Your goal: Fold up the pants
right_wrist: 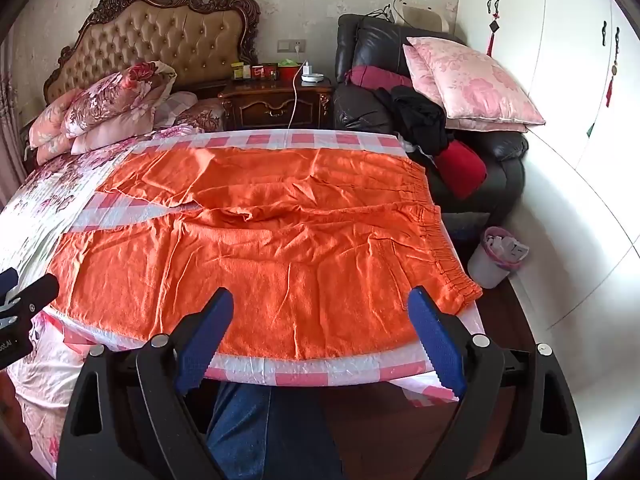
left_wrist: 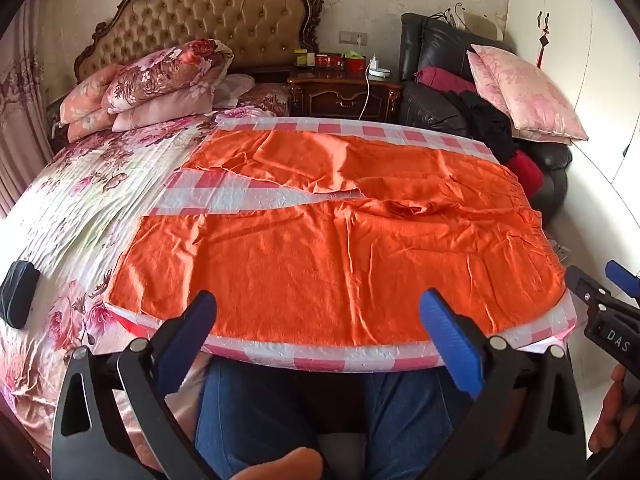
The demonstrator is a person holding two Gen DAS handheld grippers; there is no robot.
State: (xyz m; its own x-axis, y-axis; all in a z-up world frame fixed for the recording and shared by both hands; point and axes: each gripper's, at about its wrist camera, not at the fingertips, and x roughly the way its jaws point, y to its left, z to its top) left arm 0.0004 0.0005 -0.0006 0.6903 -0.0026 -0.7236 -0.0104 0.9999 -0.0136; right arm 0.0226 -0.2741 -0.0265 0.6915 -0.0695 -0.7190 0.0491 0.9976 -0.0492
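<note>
Orange pants point(left_wrist: 340, 240) lie spread flat on a pink-and-white checked board point(left_wrist: 280, 354), legs pointing left, elastic waistband point(right_wrist: 448, 248) at the right. The two legs are apart, with checked cloth showing between them. My left gripper point(left_wrist: 320, 308) is open and empty above the near edge of the near leg. My right gripper point(right_wrist: 320, 304) is open and empty above the near edge, close to the waistband corner. The pants also show in the right wrist view point(right_wrist: 260, 248). The right gripper's tip shows in the left wrist view point(left_wrist: 600, 292).
The board point(right_wrist: 304, 370) lies on a floral bed point(left_wrist: 80, 208) with stacked pillows point(left_wrist: 152, 84). A nightstand point(left_wrist: 344, 92), a black armchair with clothes and pink pillows point(right_wrist: 472, 84), and a waste bin point(right_wrist: 496, 256) stand to the right. My legs in jeans point(left_wrist: 248, 416) are below.
</note>
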